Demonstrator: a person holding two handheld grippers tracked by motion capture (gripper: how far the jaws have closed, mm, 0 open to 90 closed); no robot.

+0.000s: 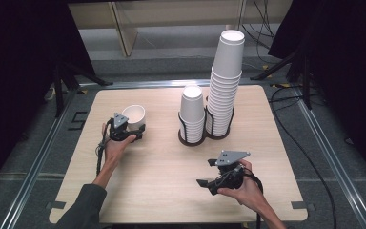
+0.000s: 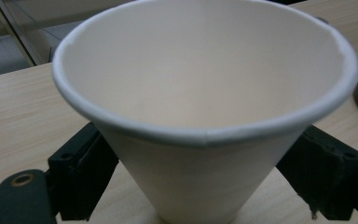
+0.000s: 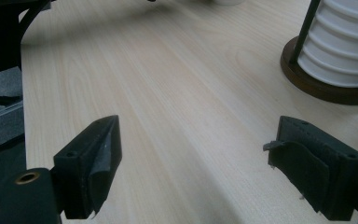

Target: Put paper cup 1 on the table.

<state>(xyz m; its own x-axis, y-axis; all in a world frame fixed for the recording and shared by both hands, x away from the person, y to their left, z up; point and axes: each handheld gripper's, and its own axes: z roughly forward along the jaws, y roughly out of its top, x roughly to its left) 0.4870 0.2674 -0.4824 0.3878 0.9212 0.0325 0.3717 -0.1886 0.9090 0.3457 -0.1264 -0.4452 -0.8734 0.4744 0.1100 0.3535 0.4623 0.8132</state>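
A single white paper cup (image 1: 133,114) stands upright, mouth up, on the left part of the wooden table (image 1: 162,171). My left gripper (image 1: 133,129) reaches around its lower part from the near side. In the left gripper view the cup (image 2: 205,93) sits between the two black jaws, which stand wide on either side of it. My left gripper (image 2: 205,149) is open. My right gripper (image 1: 206,172) hovers at the front right of the table, pointing left, jaws wide apart and empty. In the right gripper view my right gripper (image 3: 193,140) has only bare wood between its jaws.
Two stacks of upside-down white cups stand in dark wire holders at the table's middle back: a short stack (image 1: 192,114) and a tall leaning stack (image 1: 226,81). The short stack's holder base (image 3: 307,77) lies ahead and right of my right gripper. Black cables run along the floor at the right.
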